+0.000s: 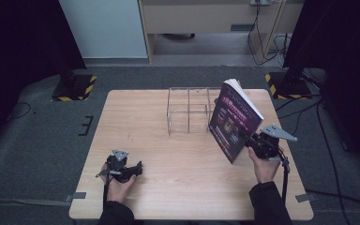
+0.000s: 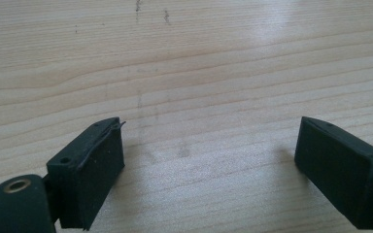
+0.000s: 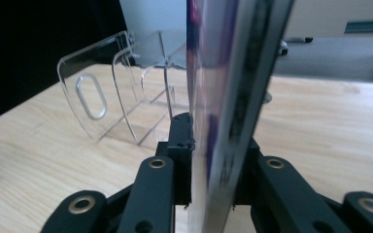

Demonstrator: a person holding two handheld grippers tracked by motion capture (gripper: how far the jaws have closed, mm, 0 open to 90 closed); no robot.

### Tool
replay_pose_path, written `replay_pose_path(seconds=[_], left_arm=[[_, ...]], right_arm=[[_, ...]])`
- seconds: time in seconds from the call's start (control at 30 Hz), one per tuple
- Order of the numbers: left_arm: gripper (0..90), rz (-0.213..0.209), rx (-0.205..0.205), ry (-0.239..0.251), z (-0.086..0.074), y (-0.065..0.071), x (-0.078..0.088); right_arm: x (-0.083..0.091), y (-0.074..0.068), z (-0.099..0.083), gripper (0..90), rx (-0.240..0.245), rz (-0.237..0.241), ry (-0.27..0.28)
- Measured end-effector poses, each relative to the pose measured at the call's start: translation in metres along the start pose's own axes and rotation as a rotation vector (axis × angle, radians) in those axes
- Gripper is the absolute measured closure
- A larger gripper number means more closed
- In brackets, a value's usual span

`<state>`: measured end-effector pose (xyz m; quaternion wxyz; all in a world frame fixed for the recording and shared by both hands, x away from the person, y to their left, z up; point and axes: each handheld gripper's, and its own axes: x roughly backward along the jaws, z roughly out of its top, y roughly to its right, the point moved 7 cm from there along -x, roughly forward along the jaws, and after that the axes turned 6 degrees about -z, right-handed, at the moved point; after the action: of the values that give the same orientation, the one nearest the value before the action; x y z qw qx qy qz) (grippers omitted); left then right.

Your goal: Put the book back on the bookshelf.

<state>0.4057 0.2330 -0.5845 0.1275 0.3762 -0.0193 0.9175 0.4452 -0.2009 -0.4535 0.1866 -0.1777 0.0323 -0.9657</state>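
A book with a dark purple cover stands tilted above the table's right side, its white page edges up. My right gripper is shut on its lower right edge; in the right gripper view the book runs edge-on between the two black jaws. A clear acrylic rack with upright dividers stands just left of and behind the book; its dividers show left of the book. My left gripper rests low over the near left of the table, open, with bare wood between its fingers.
The light wooden table stands on grey carpet. Black stands with yellow-striped bases sit off the far corners, and cables trail on the floor behind. A wooden cabinet is at the back.
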Motion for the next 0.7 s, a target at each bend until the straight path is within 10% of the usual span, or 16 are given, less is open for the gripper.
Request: replay_pose_path(seconds=[0.7], left_arm=[[9.5,0.000,0.000,0.000,0.000,0.000,0.000]], right_arm=[[-0.009,0.003,0.048,73.8,-0.005,0.004,0.040]])
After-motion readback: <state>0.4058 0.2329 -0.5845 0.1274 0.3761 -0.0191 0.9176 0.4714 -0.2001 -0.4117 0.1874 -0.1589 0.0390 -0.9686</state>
